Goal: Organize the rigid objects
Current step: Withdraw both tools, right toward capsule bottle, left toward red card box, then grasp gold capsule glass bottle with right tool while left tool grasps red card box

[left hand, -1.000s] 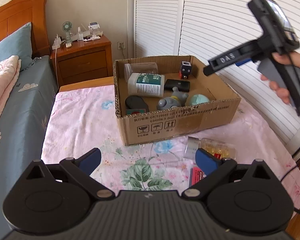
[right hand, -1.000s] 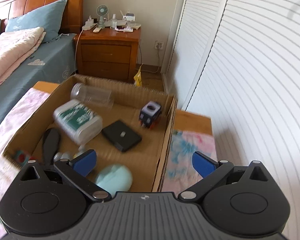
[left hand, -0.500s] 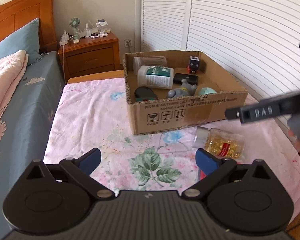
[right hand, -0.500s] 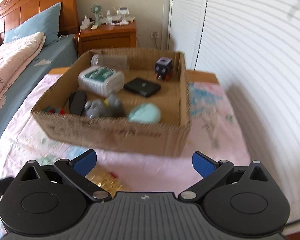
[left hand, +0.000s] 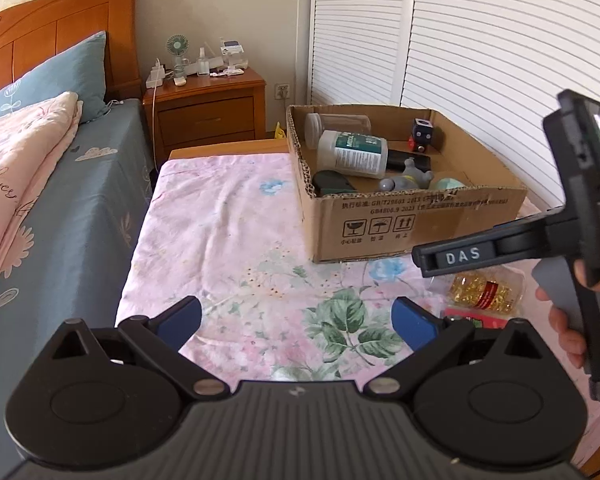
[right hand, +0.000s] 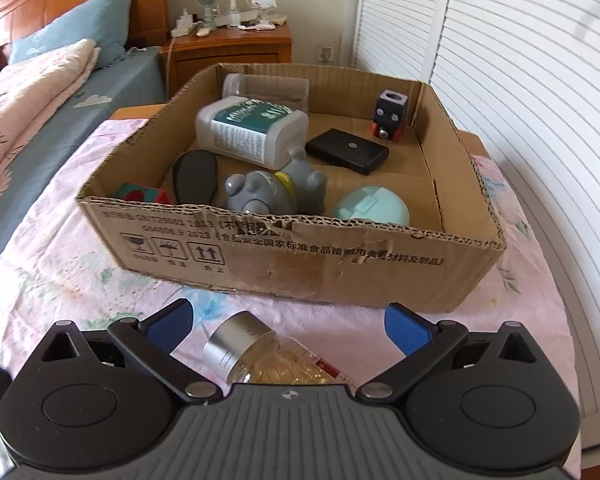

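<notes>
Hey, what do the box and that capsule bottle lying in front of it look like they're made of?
Box: brown corrugated cardboard, matte; fluted edges show along the torn rim. Capsule bottle: clear plastic or glass, hard to tell, golden capsules visible through it. Its cap: brushed silver, likely metal or metallised plastic.

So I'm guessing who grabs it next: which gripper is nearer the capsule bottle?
Right. The right gripper hangs just over the capsule bottle, open. The left gripper is off to the bottle's left, also open.

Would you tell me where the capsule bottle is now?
The capsule bottle lies on the bedsheet before the cardboard box, between the open right gripper fingers.
</notes>
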Motion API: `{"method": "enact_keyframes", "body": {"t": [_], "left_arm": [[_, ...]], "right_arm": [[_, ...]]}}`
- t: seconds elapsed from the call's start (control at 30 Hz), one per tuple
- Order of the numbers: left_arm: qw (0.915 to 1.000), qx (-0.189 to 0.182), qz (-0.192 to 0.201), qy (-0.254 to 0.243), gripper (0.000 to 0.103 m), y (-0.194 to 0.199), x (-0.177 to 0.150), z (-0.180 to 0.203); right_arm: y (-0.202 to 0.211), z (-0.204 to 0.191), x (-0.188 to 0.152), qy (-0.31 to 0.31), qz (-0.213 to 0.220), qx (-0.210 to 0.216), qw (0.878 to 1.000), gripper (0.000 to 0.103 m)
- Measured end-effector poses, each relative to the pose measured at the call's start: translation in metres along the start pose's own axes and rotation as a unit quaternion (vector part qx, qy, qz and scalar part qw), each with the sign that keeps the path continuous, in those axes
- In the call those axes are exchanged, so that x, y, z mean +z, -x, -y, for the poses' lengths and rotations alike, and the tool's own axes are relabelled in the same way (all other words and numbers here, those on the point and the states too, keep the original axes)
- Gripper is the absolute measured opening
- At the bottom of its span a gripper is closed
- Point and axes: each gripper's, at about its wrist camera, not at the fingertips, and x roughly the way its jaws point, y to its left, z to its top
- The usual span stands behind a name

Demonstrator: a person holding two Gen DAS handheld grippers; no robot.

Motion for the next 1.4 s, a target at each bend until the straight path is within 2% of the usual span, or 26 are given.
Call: {"method": "enact_keyframes", "body": {"t": [0.07,0.3,0.6,0.7,0.93,1.07,1.23,1.4], "left_arm": [[1.0000,-0.001,-0.001,-0.003,0.101,-0.001,-0.001,0.001],[0.9998,-0.012,-0.002,-0.018,0.101,-0.005,0.000,0.012],[0.9967,-0.056,-0.014,-0.058,0.101,-0.013,0.001,0.041],[0.9938,-0.080,-0.025,-0.074,0.101,-0.018,0.000,0.055],[0.9815,-0.132,-0.063,-0.123,0.101,-0.037,-0.010,0.092],[0.9741,-0.167,-0.090,-0.123,0.101,-0.053,-0.015,0.106],[0.9698,-0.172,-0.110,-0.134,0.100,-0.068,-0.019,0.121],[0.9717,-0.153,-0.079,-0.161,0.091,-0.067,-0.024,0.130]], "right_arm": [[-0.005,0.003,-0.002,-0.005,-0.010,-0.012,1.000,0.103],[0.010,0.020,-0.021,-0.011,-0.017,-0.005,1.000,0.103],[0.017,0.062,-0.049,-0.030,-0.026,-0.027,0.999,0.103],[0.009,0.075,-0.056,-0.035,-0.048,-0.028,0.998,0.103],[0.010,0.082,-0.062,-0.004,-0.031,-0.007,0.999,0.103],[0.010,0.083,-0.062,0.002,-0.027,-0.002,1.000,0.103],[0.010,0.083,-0.063,0.006,-0.021,0.002,1.000,0.103],[0.011,0.083,-0.065,0.009,-0.014,0.003,1.000,0.103]]}}
